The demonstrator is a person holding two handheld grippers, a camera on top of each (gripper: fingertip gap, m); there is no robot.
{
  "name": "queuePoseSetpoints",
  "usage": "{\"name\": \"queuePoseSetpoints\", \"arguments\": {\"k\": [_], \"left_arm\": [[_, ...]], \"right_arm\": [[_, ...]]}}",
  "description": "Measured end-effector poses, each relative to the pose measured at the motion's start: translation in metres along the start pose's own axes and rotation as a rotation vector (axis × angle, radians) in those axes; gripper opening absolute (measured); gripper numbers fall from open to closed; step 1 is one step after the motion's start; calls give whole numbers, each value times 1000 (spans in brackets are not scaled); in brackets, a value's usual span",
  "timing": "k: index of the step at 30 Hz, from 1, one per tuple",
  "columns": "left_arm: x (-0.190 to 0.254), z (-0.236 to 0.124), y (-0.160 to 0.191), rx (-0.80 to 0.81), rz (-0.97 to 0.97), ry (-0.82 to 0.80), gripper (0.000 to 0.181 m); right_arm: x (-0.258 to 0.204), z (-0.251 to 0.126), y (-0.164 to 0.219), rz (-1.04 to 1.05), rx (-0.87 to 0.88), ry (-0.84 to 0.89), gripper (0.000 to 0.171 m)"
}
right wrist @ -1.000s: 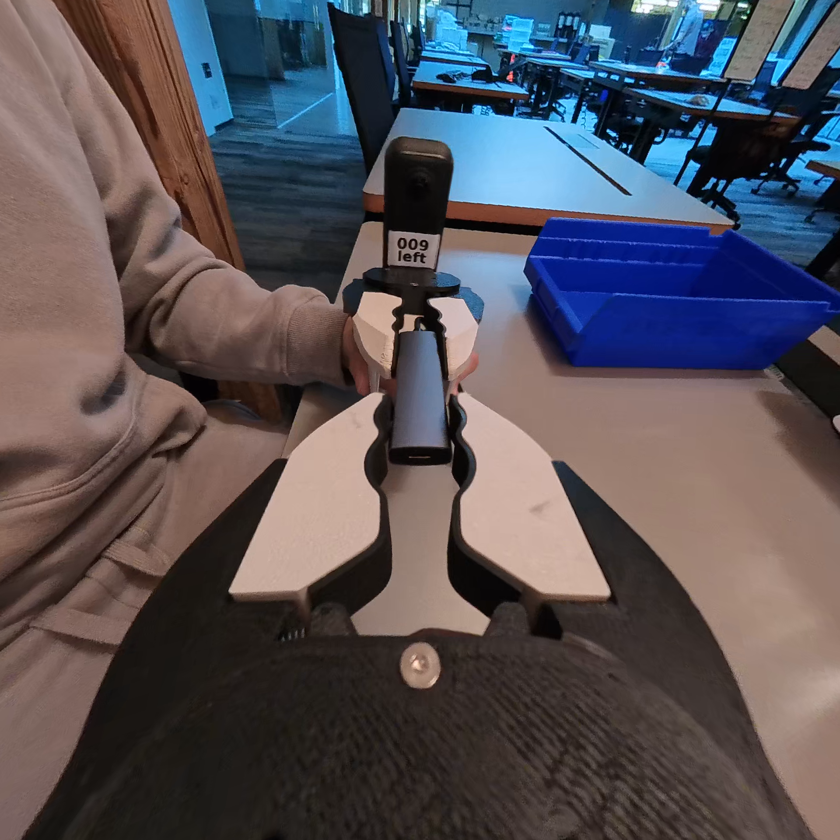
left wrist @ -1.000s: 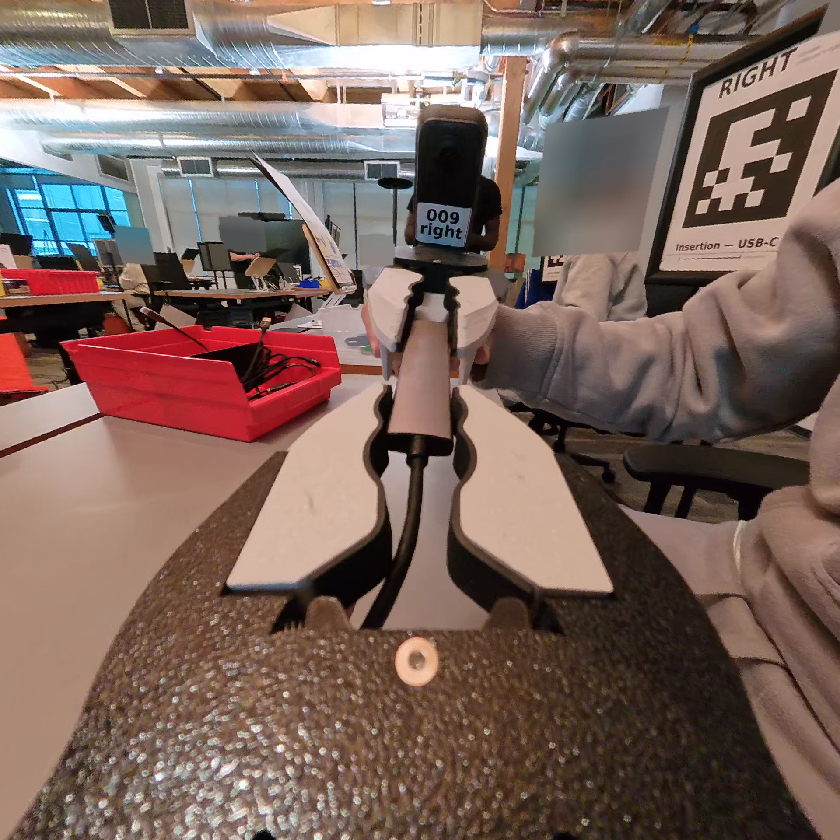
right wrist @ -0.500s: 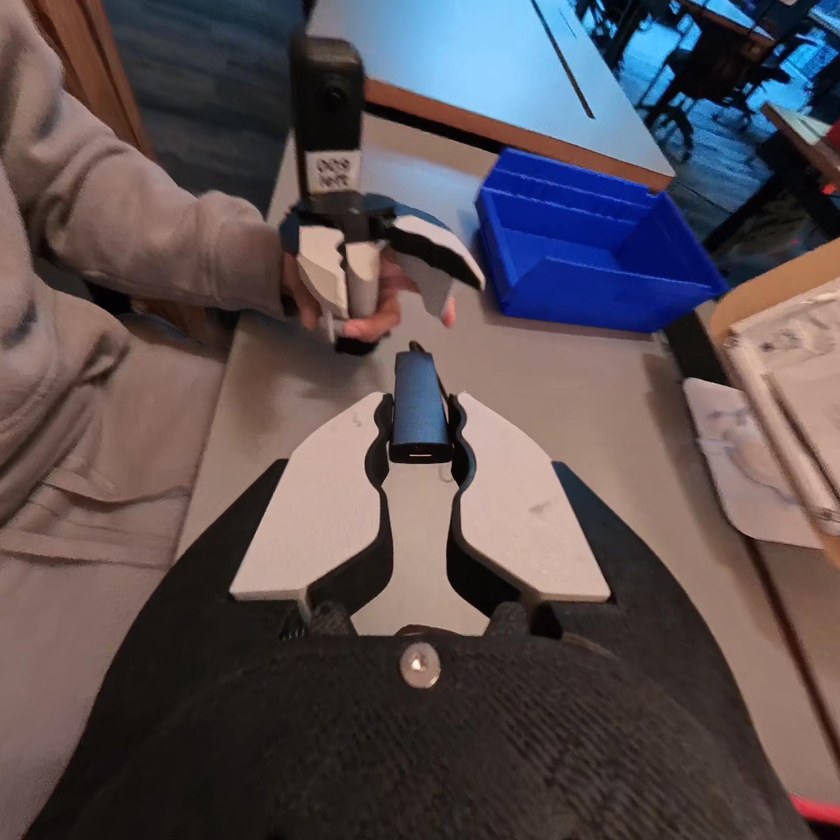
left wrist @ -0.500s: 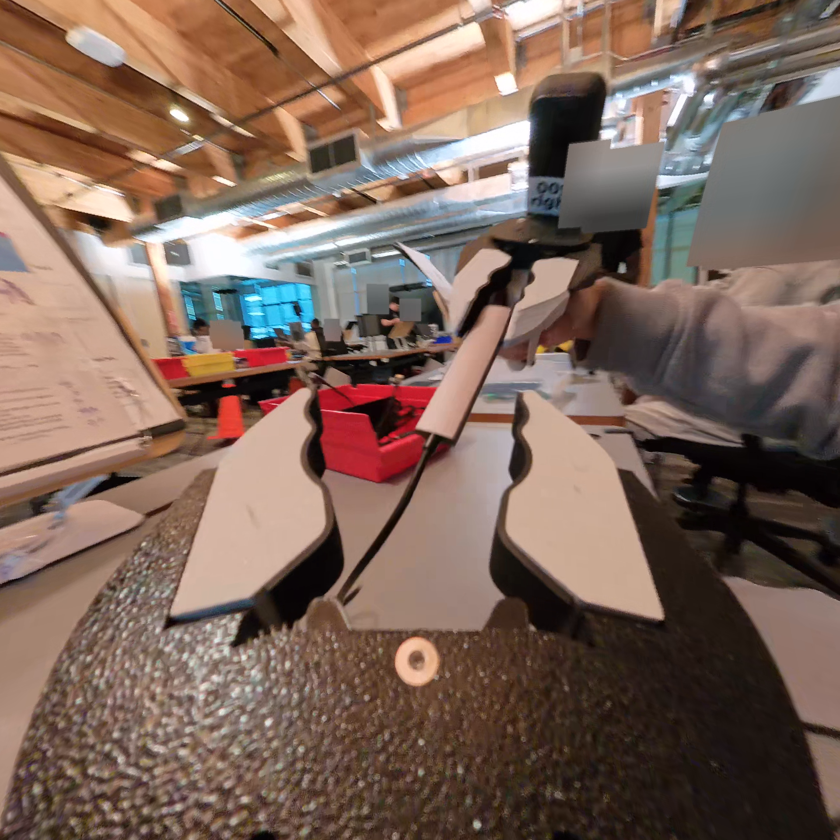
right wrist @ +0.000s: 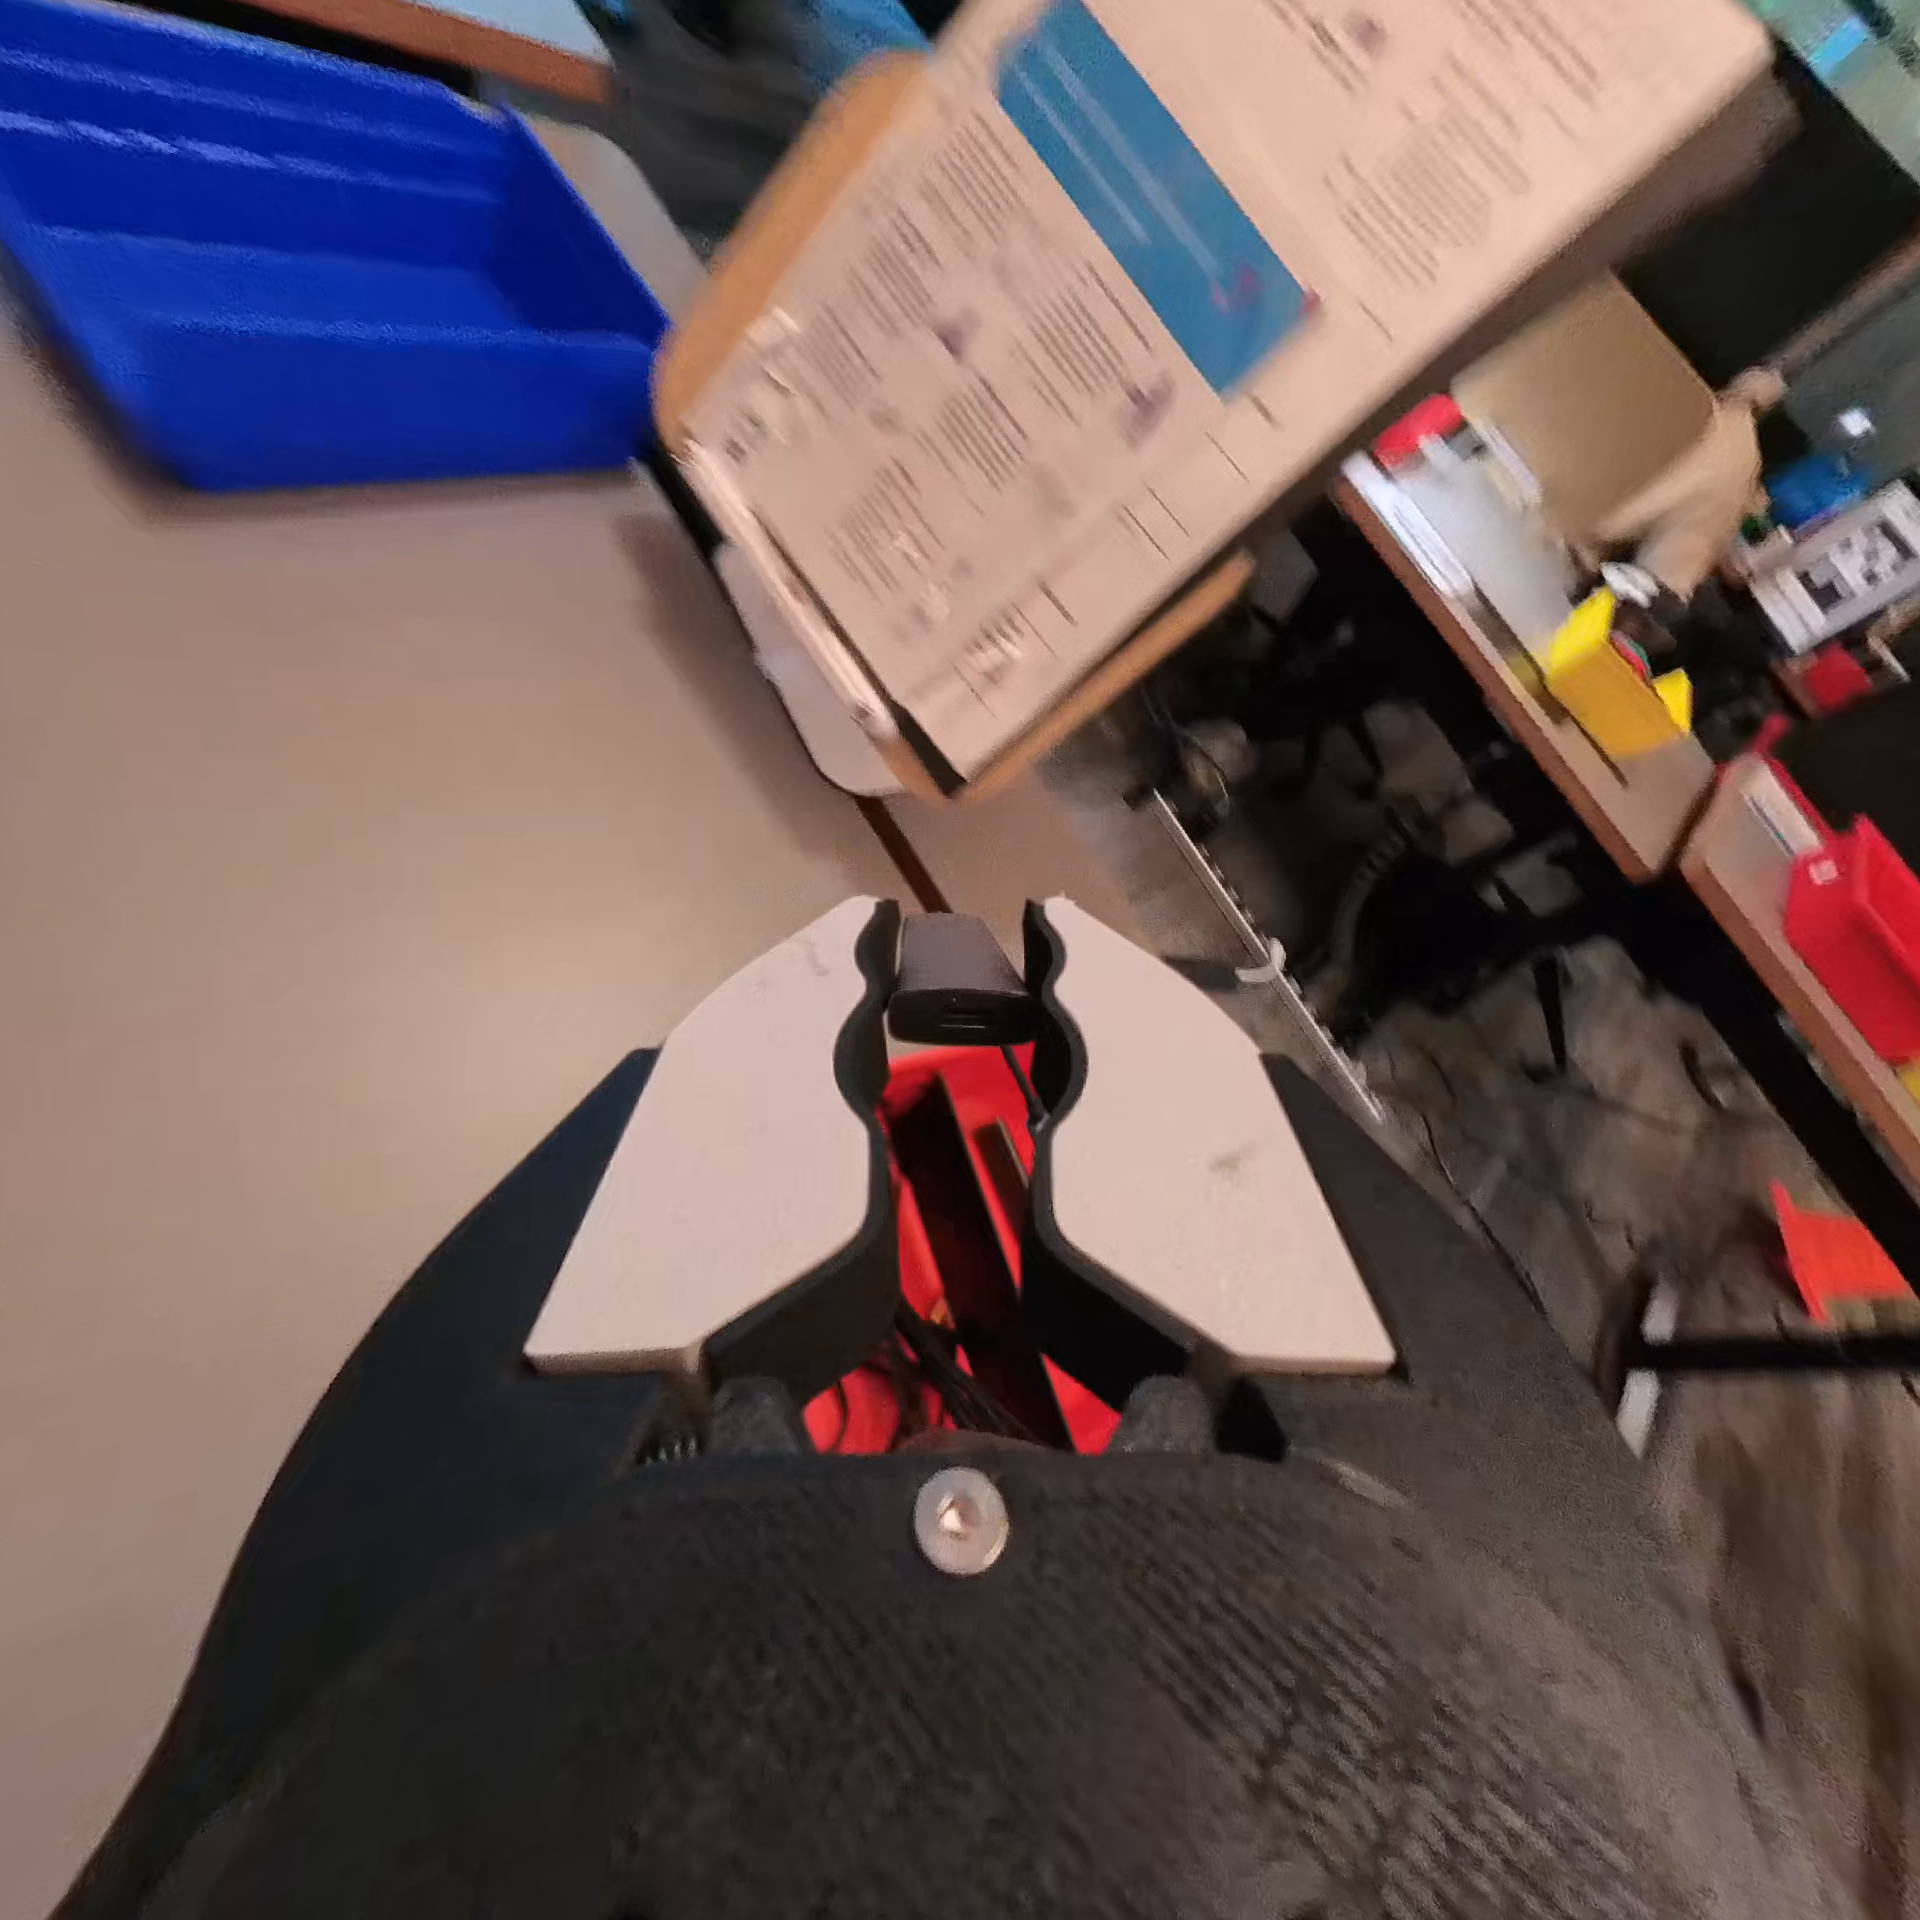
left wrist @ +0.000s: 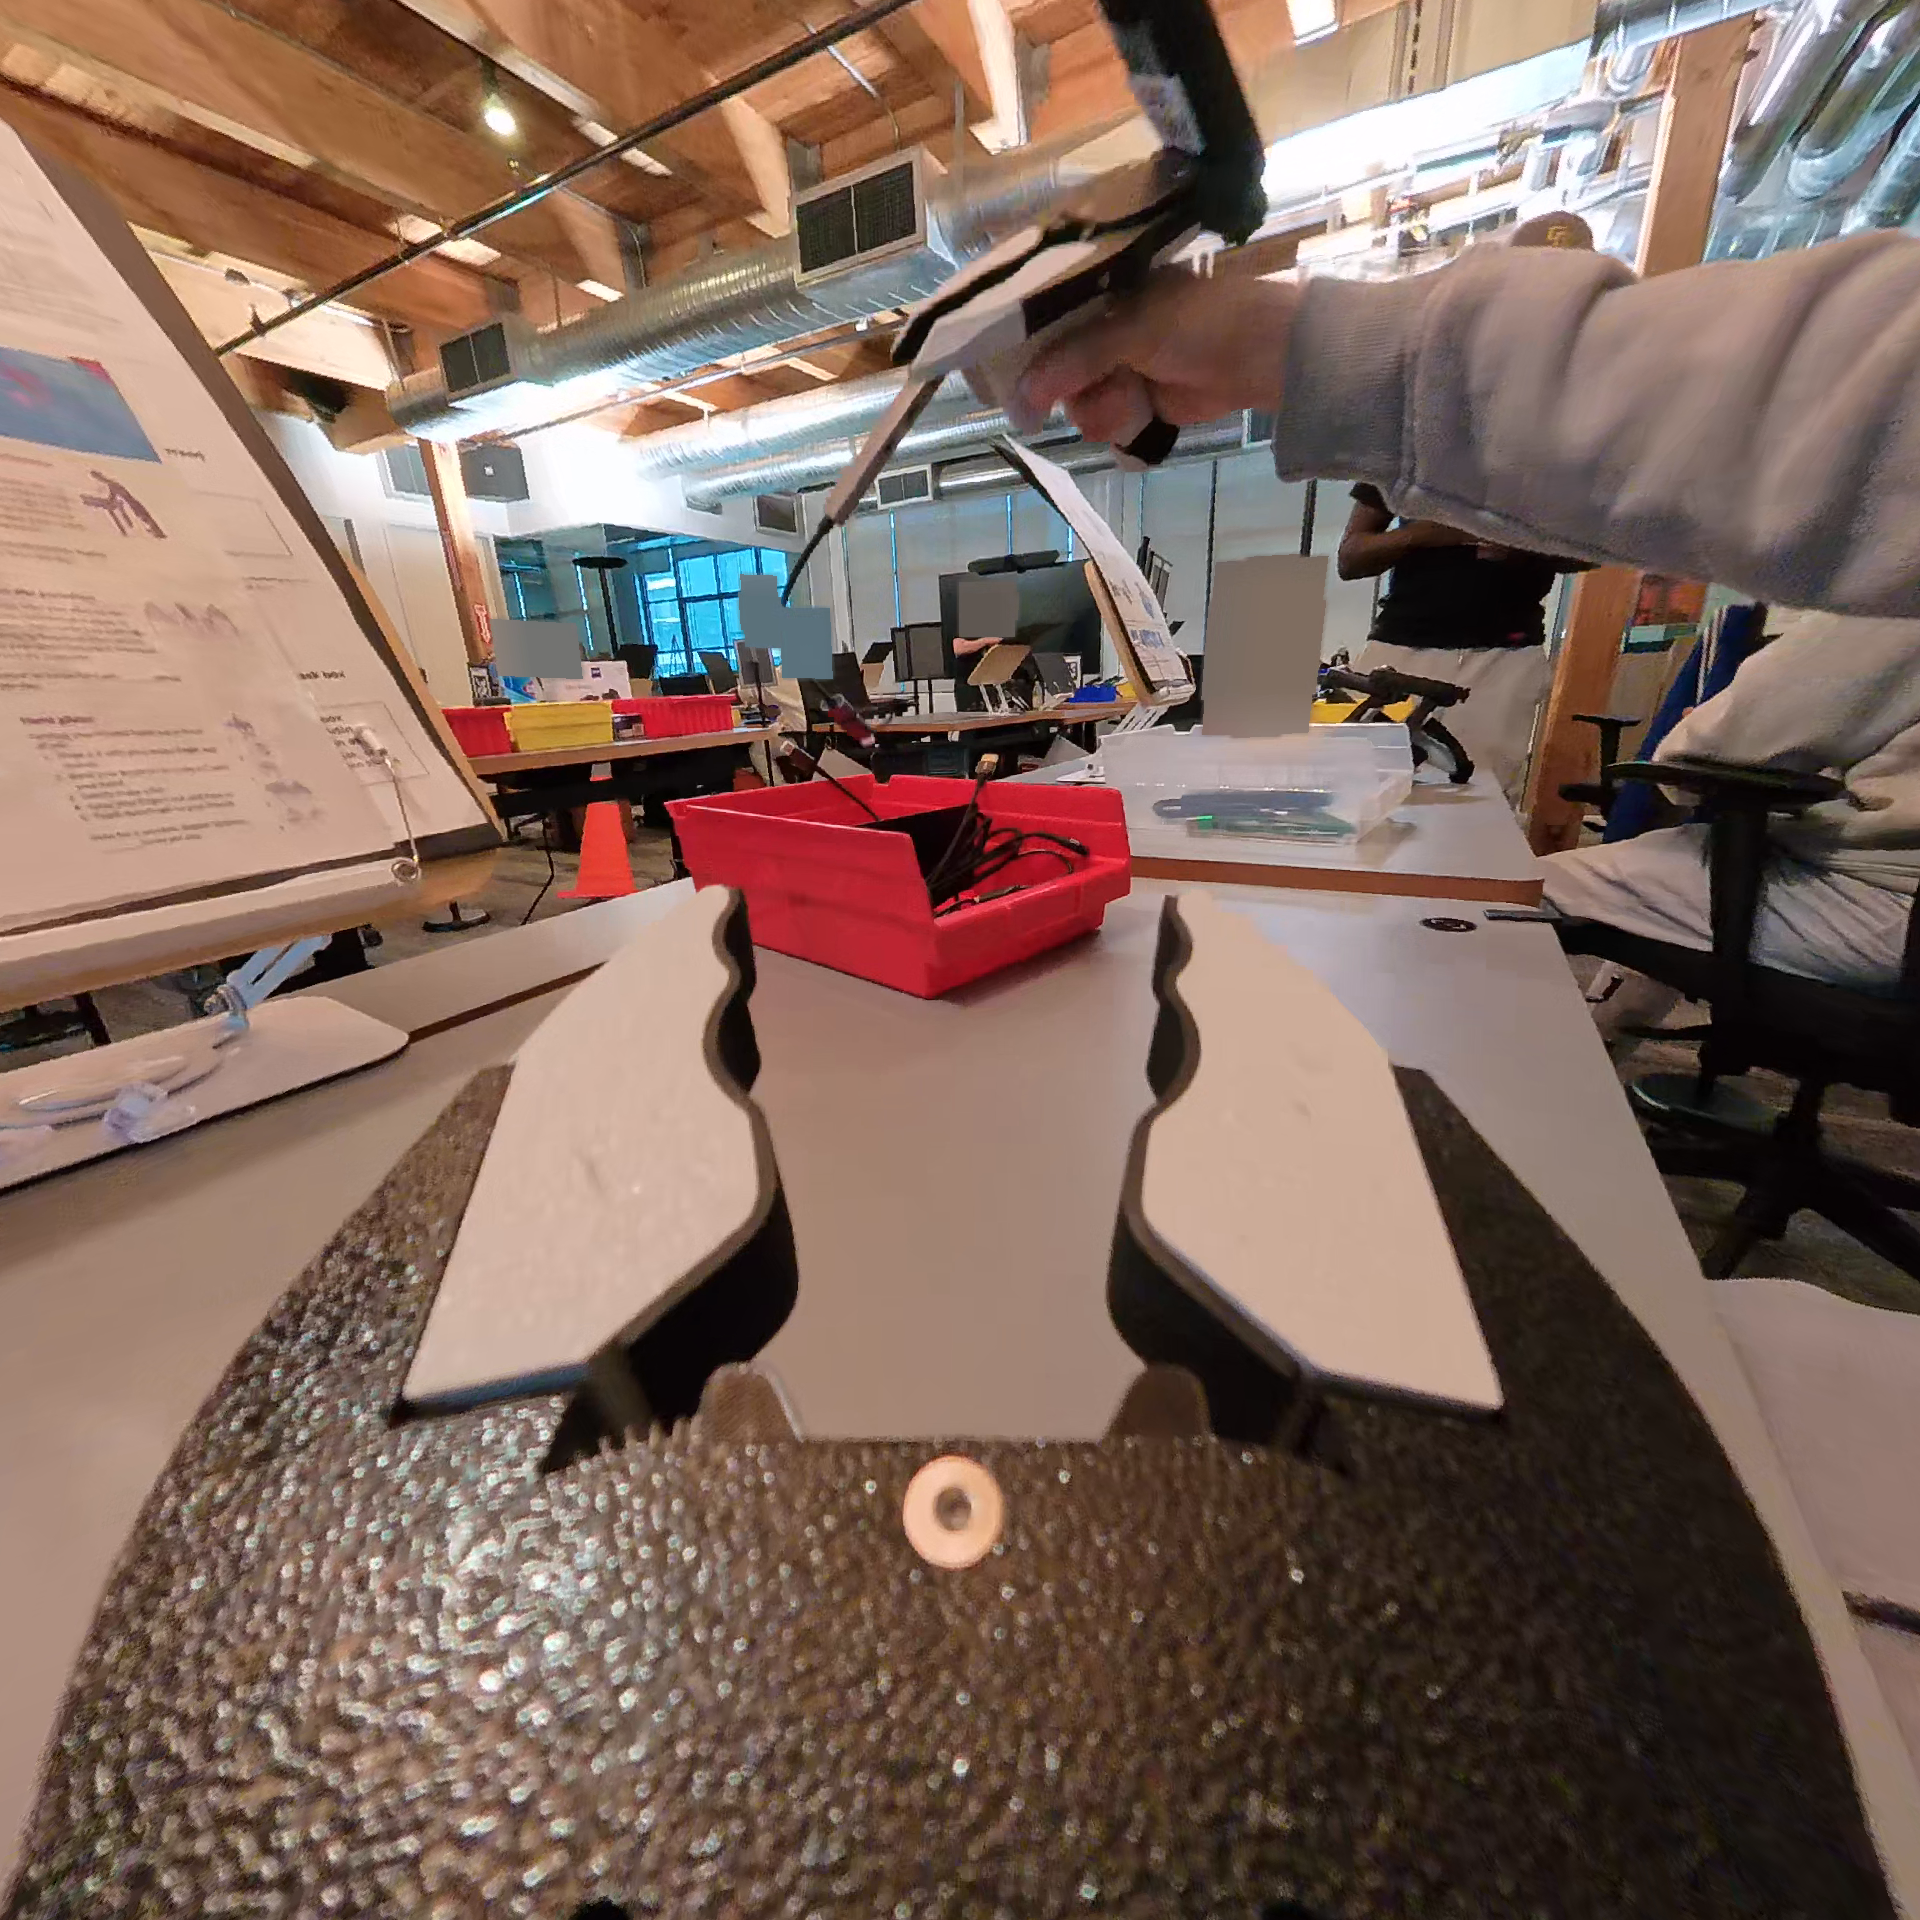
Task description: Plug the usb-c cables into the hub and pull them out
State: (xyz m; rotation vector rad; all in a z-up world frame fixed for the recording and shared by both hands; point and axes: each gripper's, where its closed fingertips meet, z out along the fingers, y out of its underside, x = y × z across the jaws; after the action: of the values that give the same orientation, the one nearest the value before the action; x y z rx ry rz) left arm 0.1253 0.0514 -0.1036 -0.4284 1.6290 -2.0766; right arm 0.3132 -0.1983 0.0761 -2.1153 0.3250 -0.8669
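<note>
My right gripper [right wrist: 961, 920] is shut on a slim dark grey hub [right wrist: 956, 992], port end toward the camera. It holds the hub in the air above a red bin [right wrist: 935, 1195] with black cables in it. In the left wrist view the right gripper [left wrist: 925, 358] is up high in a hand, and the hub [left wrist: 883, 436] slants down from it with a thin black cable [left wrist: 805, 561] hanging off its lower end. My left gripper [left wrist: 951, 914] is open and empty, low over the grey table [left wrist: 935, 1195], facing the red bin [left wrist: 904, 883].
A document stand [left wrist: 187, 623] with printed pages stands at the left and shows in the right wrist view [right wrist: 1039, 364]. A blue bin [right wrist: 260, 291] sits on the table. A clear plastic case [left wrist: 1257, 779] lies behind the red bin. An office chair [left wrist: 1766, 987] is at the right. Left tips to right tips: about 35 centimetres.
My left gripper has opened and let go of the hub's cable end. My right gripper has lifted the hub away and swung it over the red bin.
</note>
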Motion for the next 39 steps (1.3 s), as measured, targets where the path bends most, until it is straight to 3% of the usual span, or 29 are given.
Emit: {"name": "queuePoseSetpoints", "arguments": {"k": [6, 14, 17, 19, 22, 24, 26, 29, 31, 35, 39], "left_arm": [[-1, 0, 9, -12, -26, -2, 70], [6, 5, 20, -76, 13, 7, 69], [6, 7, 23, -97, 21, -2, 68], [6, 9, 26, -120, 29, -3, 68], [8, 12, 31, -160, 51, -5, 67], [7, 13, 35, -194, 65, -14, 68], [4, 15, 39, -220, 69, -28, 68], [-3, 23, 47, -276, 55, -63, 68], [-6, 32, 56, -328, 40, -83, 69], [-1, 68, 71, -426, 23, -63, 73], [2, 124, 85, -493, 17, -66, 74]], "right_arm": [[58, 51, 95, 142, -186, 84, 24], [70, 116, 143, 452, -67, 11, 25], [91, 131, 200, 540, -269, 167, 24], [91, 133, 232, 585, -383, 199, 45], [97, 123, 254, 626, -408, 277, 51], [101, 106, 268, 638, -451, 352, 65], [101, 87, 270, 656, -440, 399, 76], [88, 50, 259, 720, -338, 468, 78], [62, 21, 241, 750, -221, 508, 78], [-35, -26, 210, 743, -12, 493, 73], [-115, -52, 212, 726, 24, 524, 75]]}}
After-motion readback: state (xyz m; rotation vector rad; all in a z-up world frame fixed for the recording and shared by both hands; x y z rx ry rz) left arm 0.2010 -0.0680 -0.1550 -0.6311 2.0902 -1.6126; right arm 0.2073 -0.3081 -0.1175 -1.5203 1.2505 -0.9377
